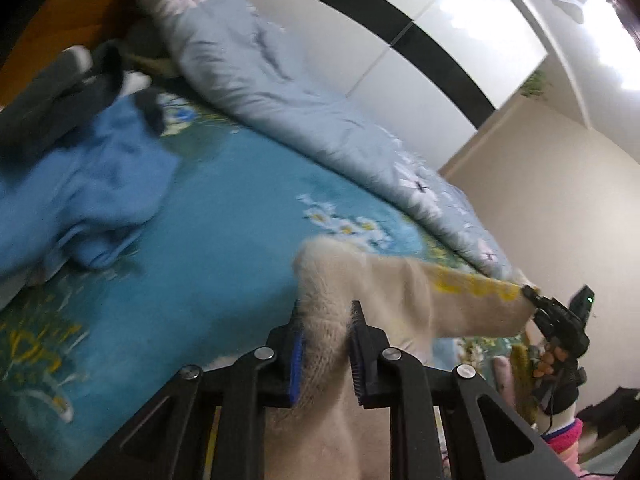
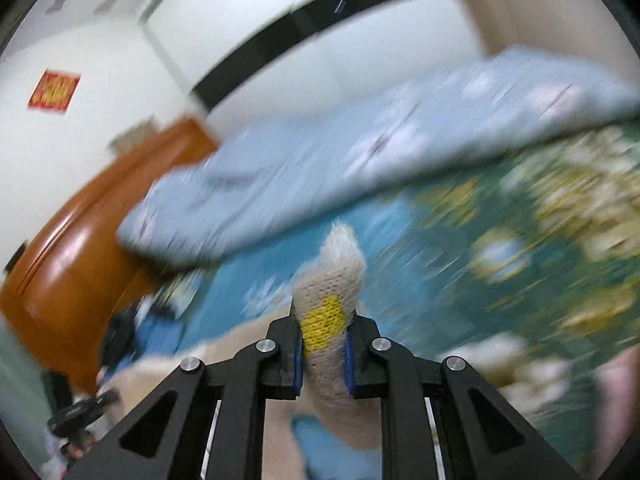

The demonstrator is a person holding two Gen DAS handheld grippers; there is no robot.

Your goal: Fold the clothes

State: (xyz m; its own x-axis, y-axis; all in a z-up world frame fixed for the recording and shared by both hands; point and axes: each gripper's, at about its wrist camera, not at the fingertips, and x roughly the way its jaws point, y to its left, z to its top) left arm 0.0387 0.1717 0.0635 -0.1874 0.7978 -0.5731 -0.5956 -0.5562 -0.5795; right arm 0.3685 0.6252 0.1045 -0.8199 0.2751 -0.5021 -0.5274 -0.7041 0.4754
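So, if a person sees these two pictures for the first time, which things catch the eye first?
First, the cream knitted garment with yellow patches, stretched in the air between the left gripper and the right gripper, both shut on it. Below it lies the bright turquoise flowered bedsheet, with a pale blue quilt along its far side and a crumpled blue garment at the left.

Left gripper and right gripper, both clamped on fabric.

Ahead of my left tongs: open sheet | far left: blue clothes pile | beyond: rolled quilt blocks.
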